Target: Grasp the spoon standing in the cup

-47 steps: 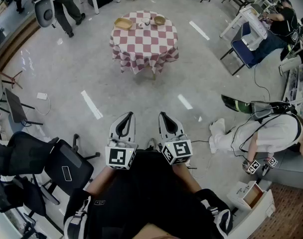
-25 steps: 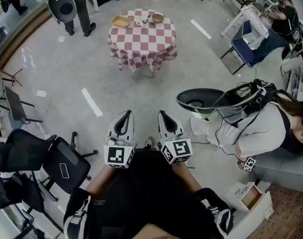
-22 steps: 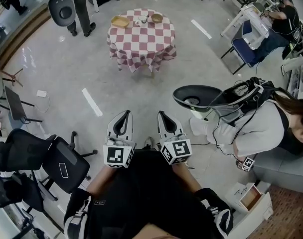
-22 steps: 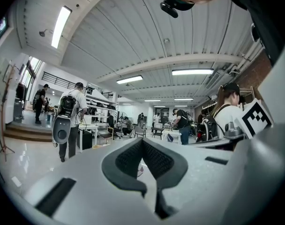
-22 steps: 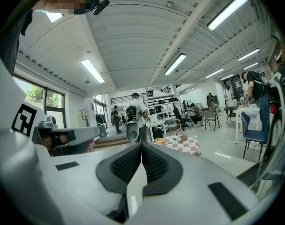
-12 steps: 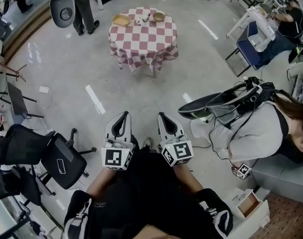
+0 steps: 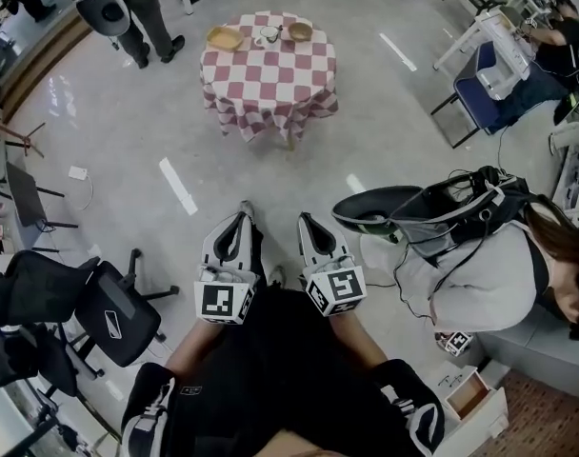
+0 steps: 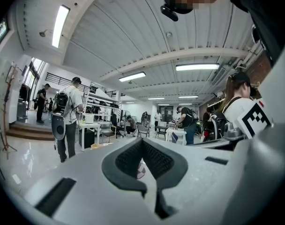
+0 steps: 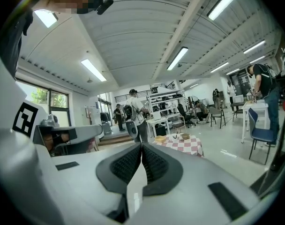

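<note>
L gripper (image 7: 244, 216), R gripper (image 7: 305, 220) closed; table (image 7: 270, 76) far ahead; person (image 7: 472, 276) close right

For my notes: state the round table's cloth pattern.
Red-and-white checked tablecloth; the head view shows it best.

counts, head view: 2 hand-held grippers, i.e. left hand-held gripper (image 7: 242, 219) and right hand-held gripper (image 7: 307, 225). 1 round checkered worktop (image 7: 270, 79). on it: 1 cup (image 7: 267, 38), 1 spoon (image 7: 279, 32) in the cup, 1 woven basket (image 7: 225, 38), 1 bowl (image 7: 300, 31). floor: 3 white tape strips (image 7: 178, 186), 2 black office chairs (image 7: 123, 317), 1 blue chair (image 7: 470, 93). 3 other people (image 7: 499, 274).
</note>
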The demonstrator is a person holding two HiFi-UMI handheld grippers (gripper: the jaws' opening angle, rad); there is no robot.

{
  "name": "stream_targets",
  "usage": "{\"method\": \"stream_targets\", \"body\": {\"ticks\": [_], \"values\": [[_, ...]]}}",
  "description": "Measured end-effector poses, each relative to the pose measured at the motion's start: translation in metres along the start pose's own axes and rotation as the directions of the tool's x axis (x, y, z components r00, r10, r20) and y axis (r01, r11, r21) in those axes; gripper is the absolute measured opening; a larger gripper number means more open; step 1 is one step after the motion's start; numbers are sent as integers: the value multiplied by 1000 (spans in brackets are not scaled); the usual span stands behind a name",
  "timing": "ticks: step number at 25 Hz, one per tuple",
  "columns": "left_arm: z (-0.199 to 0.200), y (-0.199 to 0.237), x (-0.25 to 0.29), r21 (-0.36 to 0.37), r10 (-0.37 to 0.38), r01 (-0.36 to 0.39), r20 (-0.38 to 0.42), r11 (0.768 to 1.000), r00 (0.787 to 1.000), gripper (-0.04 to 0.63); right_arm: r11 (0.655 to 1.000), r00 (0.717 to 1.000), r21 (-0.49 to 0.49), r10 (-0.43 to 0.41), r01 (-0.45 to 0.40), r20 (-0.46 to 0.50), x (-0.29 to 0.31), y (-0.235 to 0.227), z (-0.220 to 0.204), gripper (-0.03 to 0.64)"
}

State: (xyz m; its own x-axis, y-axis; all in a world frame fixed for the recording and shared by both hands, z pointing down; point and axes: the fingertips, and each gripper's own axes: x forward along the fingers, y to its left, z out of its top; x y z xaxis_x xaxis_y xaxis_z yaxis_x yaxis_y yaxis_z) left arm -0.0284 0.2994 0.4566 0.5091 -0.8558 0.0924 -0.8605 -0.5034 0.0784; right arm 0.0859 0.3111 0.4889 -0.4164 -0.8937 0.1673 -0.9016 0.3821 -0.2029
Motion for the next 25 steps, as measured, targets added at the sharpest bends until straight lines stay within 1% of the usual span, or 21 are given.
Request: {"method": "stream_targets", "body": {"ticks": [3,7,11,14,20,25], "values": [[4,14,29,2,-15,15,2,1000,1000,8,1000,1000,2,-11,11,-8,26,-13,5,28],[21,40,76,3,-30,30,23,1000,999,8,1000,1000,-13,-20,20,-12,72,-32,23,28],[36,74,121,8,-45,45,27,999,999,8,999,999,-11,-36,36,-12,124,-46,41,28],[44,103,153,-5,-50,50,21,999,999,8,999,999,-14,-47,47,-23,164,-55,52,28],[51,153,213,-4,-82,82,18,997,996,8,998,997,-6,-70,70,-26,244,-72,66,28],[47,186,241,-15,-112,112,17,994,994,8,996,996,-11,-86,86,-36,293,-75,66,28]]}}
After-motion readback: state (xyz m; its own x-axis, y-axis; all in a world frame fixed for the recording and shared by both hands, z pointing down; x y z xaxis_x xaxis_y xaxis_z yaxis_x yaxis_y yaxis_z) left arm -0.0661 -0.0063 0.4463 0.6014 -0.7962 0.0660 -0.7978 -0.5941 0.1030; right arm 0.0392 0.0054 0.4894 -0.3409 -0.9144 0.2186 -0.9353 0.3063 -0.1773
